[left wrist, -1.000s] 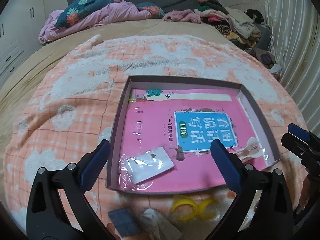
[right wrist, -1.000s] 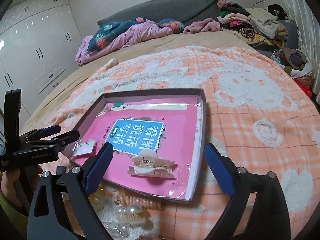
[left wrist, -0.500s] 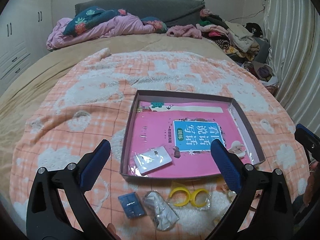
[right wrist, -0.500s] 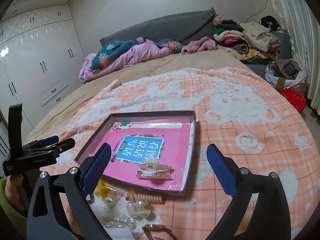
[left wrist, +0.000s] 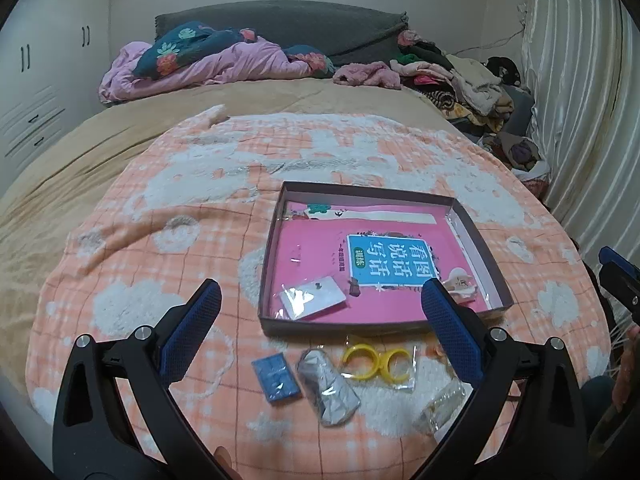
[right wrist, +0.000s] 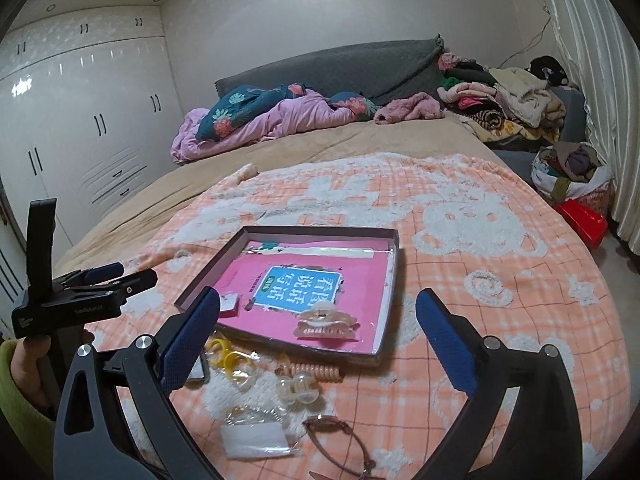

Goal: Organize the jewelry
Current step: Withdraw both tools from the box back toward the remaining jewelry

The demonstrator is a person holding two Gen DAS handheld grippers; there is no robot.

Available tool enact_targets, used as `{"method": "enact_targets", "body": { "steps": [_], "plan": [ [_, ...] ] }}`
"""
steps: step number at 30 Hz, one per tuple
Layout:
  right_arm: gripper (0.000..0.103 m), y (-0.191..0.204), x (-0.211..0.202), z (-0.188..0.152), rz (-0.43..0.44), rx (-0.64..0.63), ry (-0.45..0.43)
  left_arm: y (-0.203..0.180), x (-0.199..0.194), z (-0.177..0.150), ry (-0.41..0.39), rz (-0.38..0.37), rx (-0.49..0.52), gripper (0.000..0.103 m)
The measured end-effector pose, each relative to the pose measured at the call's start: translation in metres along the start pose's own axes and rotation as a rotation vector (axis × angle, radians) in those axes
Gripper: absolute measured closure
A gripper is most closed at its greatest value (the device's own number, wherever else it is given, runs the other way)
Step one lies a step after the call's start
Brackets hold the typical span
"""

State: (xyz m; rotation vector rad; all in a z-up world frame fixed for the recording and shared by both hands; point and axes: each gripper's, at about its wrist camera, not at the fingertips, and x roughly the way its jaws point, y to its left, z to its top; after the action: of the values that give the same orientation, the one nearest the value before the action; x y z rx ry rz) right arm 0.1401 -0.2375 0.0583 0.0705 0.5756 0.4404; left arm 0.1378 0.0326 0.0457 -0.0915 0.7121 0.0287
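Blue-padded, your left gripper (left wrist: 320, 326) and right gripper (right wrist: 318, 338) both hang wide and empty above the peach blanket (left wrist: 132, 240), where the loose jewelry lies just in front of the shallow box (left wrist: 280, 216). Left to right: a blue card (left wrist: 276, 374), a crinkly foil packet (left wrist: 330, 388), yellow rings (left wrist: 378, 362) in slippery film. Farther right, what looks like a thin bracelet (right wrist: 340, 440) is limp; pinch its middle.

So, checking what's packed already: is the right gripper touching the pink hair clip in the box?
Apart. The right wrist view shows the right gripper open and empty, above the hair clip.
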Motion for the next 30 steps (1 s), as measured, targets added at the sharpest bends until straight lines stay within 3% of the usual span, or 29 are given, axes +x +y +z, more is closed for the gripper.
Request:
{"method": "enact_targets", "body": {
  "steps": [19, 30],
  "plan": [
    [0.005, 0.045, -0.011, -0.026, 0.054, -0.066, 0.057, 0.029, -0.026, -0.034, 0.024, 0.033, -0.027, 0.009],
    [0.005, 0.063, 0.001, -0.057, 0.080, -0.109, 0.147, 0.038, -0.025, -0.058, 0.078, 0.022, -0.024, 0.010]
  ]
}}
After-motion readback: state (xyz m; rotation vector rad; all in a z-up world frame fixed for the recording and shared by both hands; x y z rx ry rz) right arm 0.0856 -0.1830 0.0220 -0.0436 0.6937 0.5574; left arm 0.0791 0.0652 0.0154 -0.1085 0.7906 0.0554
